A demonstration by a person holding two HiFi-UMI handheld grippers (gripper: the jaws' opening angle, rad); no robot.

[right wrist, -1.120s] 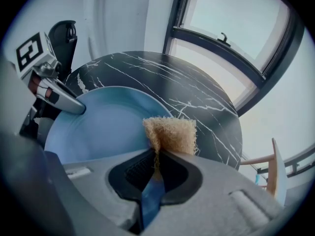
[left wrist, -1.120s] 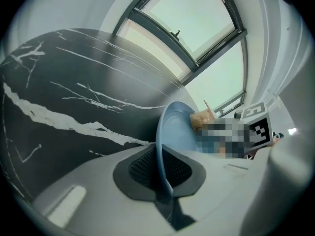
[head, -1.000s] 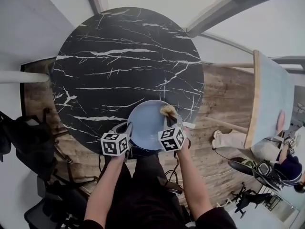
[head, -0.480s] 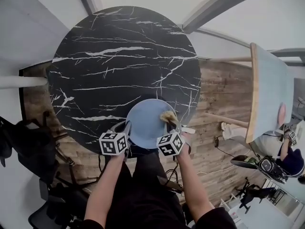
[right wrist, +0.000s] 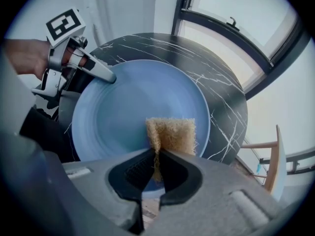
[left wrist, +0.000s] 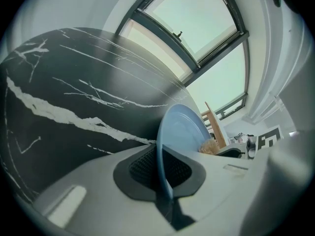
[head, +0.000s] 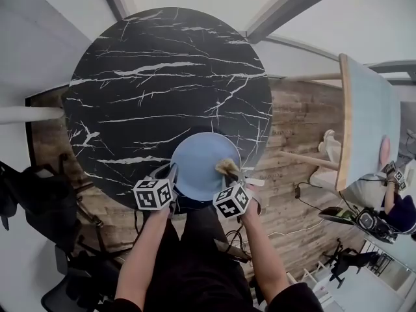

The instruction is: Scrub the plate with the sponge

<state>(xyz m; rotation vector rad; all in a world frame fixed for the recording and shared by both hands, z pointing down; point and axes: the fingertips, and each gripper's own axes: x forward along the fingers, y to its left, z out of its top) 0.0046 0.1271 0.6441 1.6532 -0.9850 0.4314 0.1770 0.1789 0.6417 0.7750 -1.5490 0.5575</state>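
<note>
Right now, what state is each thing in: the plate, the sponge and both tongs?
plate: face up at the near edge of the table, clamped by its rim.
sponge: pinched at one edge, lying against the plate's face.
left tongs: shut on the plate's rim.
right tongs: shut on the sponge.

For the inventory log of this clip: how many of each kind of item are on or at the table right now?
blue plate: 1
sponge: 1
hand-held grippers: 2 (left hand-held gripper, right hand-held gripper)
black marble table: 1
Total: 5
</note>
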